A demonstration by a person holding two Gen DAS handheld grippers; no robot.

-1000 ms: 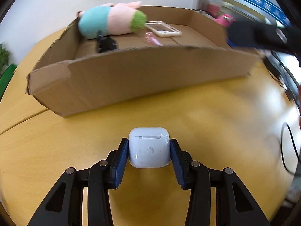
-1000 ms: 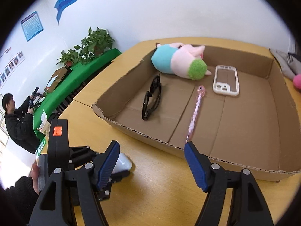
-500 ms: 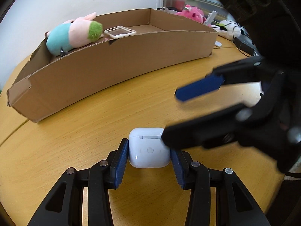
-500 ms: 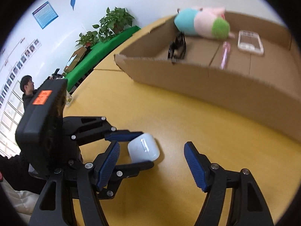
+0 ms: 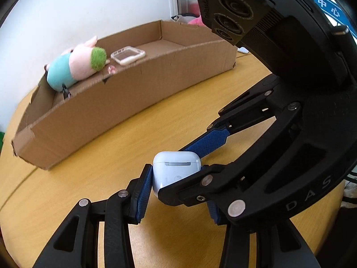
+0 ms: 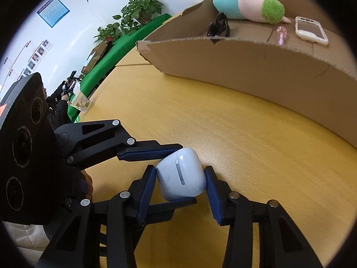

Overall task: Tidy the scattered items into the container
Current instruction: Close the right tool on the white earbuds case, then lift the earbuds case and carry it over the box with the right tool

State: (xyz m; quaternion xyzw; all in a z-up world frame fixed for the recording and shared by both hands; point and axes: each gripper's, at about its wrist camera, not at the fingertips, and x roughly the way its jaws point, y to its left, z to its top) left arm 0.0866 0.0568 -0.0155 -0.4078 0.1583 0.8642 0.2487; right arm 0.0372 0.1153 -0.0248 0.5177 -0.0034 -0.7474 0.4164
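Jaws of both grippers clamp the white earbud case (image 5: 176,169), the right's closing crosswise

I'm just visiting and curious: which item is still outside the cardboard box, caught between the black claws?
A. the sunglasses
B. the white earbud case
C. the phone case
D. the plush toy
B: the white earbud case sits over the wooden table between both grippers' blue pads, while the other three lie inside the cardboard box.

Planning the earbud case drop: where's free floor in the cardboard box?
Free: box floor right of the phone case, toward the far corner. Crowded: the plush toy, sunglasses and pink pen cluster at the other end. Both grippers flank the earbud case.
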